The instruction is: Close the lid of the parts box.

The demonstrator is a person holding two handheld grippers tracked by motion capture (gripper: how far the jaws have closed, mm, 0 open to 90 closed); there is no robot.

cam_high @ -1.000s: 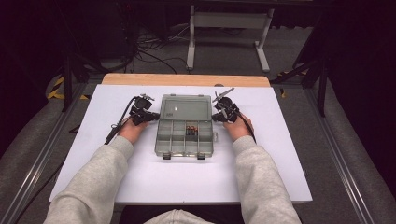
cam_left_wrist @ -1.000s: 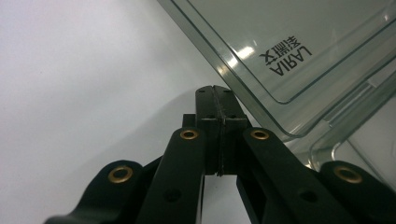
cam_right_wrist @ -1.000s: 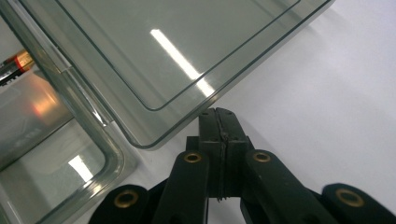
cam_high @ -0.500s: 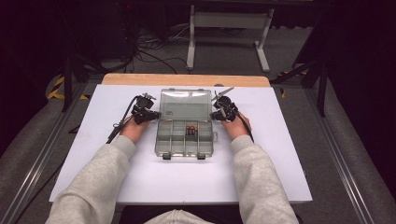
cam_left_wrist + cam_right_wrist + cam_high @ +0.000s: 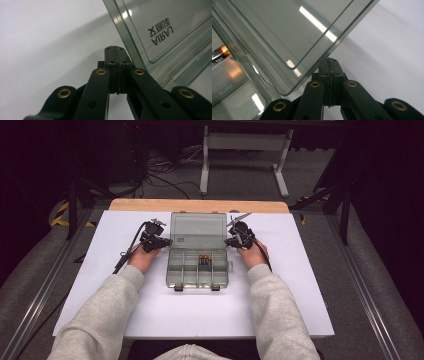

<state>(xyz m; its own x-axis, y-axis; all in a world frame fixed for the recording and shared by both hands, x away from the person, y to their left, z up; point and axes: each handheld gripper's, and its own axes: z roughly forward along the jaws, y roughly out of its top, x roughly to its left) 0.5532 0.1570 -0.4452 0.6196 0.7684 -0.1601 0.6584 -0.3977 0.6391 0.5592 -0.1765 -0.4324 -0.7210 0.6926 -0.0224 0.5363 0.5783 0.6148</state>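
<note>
A clear plastic compartment box point(image 5: 197, 267) lies at the table's middle with its lid point(image 5: 198, 231) raised behind it. Batteries point(image 5: 205, 260) lie in one compartment, and a battery point(image 5: 219, 53) shows through the plastic. My left gripper point(image 5: 166, 241) is shut with nothing in it, its tip at the lid's left edge. In the left gripper view the closed left gripper point(image 5: 115, 48) sits beside the lid point(image 5: 160, 32), which bears printed lettering. My right gripper point(image 5: 228, 241) is shut and empty at the lid's right edge. In the right gripper view the right gripper point(image 5: 331, 60) sits just under the lid's point(image 5: 287, 30) corner.
The white table top point(image 5: 200, 310) has bare room in front of the box and to both sides. A wooden strip point(image 5: 200, 205) runs along its far edge. Cables point(image 5: 125, 255) trail from the left gripper across the table. Metal stand legs point(image 5: 240, 150) are on the floor beyond.
</note>
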